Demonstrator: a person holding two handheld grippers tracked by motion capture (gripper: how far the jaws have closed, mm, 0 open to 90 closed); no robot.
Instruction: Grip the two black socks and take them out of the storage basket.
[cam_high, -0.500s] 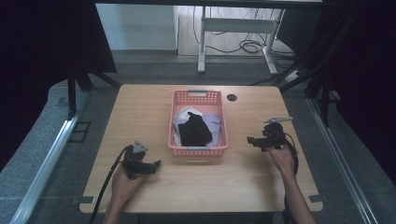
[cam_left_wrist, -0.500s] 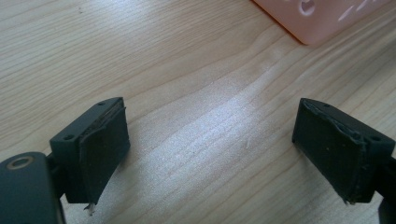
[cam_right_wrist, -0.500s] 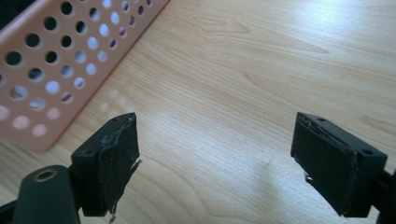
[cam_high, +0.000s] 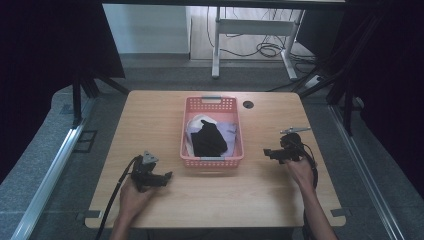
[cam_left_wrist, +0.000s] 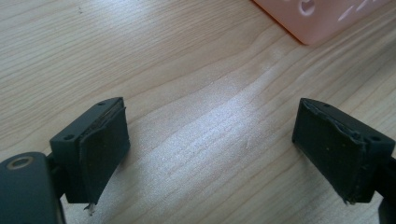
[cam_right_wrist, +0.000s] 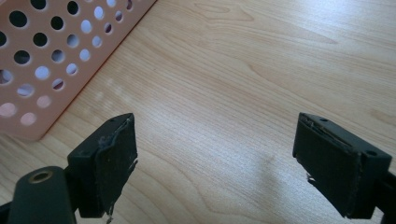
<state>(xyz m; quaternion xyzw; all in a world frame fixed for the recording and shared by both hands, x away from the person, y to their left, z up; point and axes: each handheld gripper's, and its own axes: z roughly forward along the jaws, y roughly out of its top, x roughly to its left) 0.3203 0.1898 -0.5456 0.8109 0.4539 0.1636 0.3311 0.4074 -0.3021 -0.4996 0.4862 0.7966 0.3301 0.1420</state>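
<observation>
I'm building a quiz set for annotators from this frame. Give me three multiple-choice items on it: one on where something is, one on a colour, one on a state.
1. Where does the basket stand on the table?
A. at the middle, towards the far edge
B. at the near left corner
C. off the table, on the floor

2. What colour is the basket?
A. blue
B. pink
C. green

3. How do the jaws of the left gripper stand?
A. shut on a cloth
B. shut with nothing between them
C. open, with bare wood between them

Key: 1 A, since the high view shows it midway between the two hands and nearer the far side; 2 B, as its perforated wall is pink in the right gripper view too; 3 C, as the left gripper view shows the two pads wide apart over the tabletop.
</observation>
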